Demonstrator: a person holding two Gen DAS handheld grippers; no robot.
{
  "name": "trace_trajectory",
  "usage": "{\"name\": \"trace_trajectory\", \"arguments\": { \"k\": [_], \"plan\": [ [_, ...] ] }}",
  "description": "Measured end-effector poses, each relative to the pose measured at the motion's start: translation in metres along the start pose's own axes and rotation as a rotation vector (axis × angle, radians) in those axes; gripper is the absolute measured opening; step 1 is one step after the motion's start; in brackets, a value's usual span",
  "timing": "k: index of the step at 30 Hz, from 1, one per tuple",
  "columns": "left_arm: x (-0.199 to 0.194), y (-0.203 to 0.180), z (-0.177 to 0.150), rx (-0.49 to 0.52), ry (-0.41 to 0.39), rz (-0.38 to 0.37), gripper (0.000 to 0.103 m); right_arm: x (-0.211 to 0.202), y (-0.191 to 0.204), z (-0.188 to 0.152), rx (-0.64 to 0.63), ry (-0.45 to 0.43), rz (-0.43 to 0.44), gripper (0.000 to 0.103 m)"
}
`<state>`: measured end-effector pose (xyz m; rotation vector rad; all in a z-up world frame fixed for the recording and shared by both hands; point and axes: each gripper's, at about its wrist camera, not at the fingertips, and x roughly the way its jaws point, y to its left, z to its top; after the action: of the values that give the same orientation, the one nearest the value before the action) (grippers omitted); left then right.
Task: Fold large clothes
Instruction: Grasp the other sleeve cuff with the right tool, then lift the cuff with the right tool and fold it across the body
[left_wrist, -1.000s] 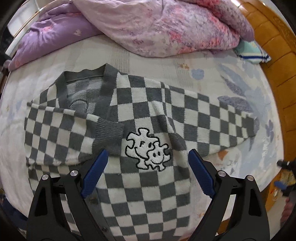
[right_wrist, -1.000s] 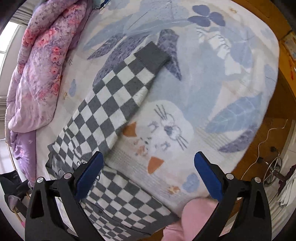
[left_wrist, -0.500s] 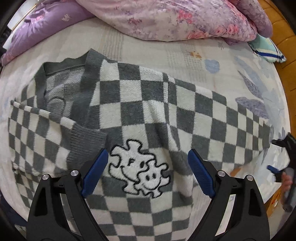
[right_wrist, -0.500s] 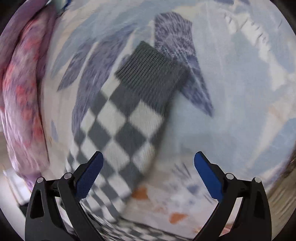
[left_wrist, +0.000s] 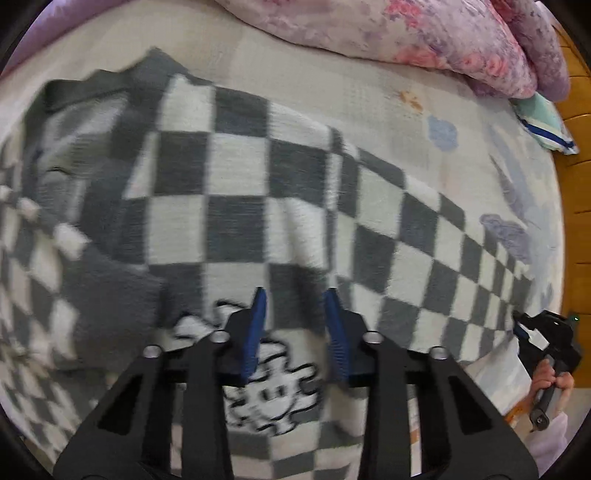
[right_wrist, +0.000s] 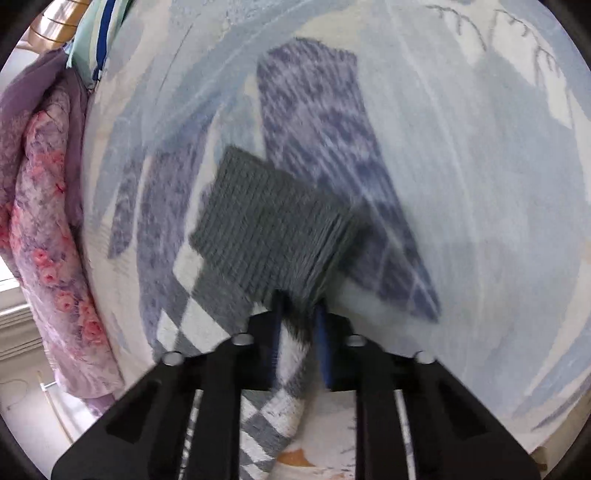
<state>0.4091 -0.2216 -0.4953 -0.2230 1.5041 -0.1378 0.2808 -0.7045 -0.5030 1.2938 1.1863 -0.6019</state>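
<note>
Bed (left_wrist: 332, 92) with sweater (left_wrist: 236, 177): both claws, wide a second ago, now pinch fabric, left claw (left_wrist: 293, 317) on the chest, right claw (right_wrist: 299, 325) behind the cuff (right_wrist: 266, 225), readying the sleeve fold.

A grey-and-white checkered cardigan (left_wrist: 240, 192) lies flat on a pale bedspread (left_wrist: 369, 96), the left gripper (left_wrist: 295, 314) pinching its fabric just above an embroidered patch (left_wrist: 273, 391) (floral quilt (left_wrist: 424, 33) bunched behind).
</note>
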Motion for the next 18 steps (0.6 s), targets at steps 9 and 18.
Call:
{"name": "trace_trajectory", "arguments": {
  "k": [9, 18],
  "plan": [
    [0.046, -0.010, 0.000, 0.001, 0.059, 0.018, 0.020, -0.085, 0.063, -0.018, -0.175, -0.117, 0.219, 0.007],
    [0.055, -0.002, -0.002, -0.024, 0.003, -0.014, 0.023, -0.161, 0.192, -0.116, -0.646, -0.166, 0.391, 0.008]
  ]
}}
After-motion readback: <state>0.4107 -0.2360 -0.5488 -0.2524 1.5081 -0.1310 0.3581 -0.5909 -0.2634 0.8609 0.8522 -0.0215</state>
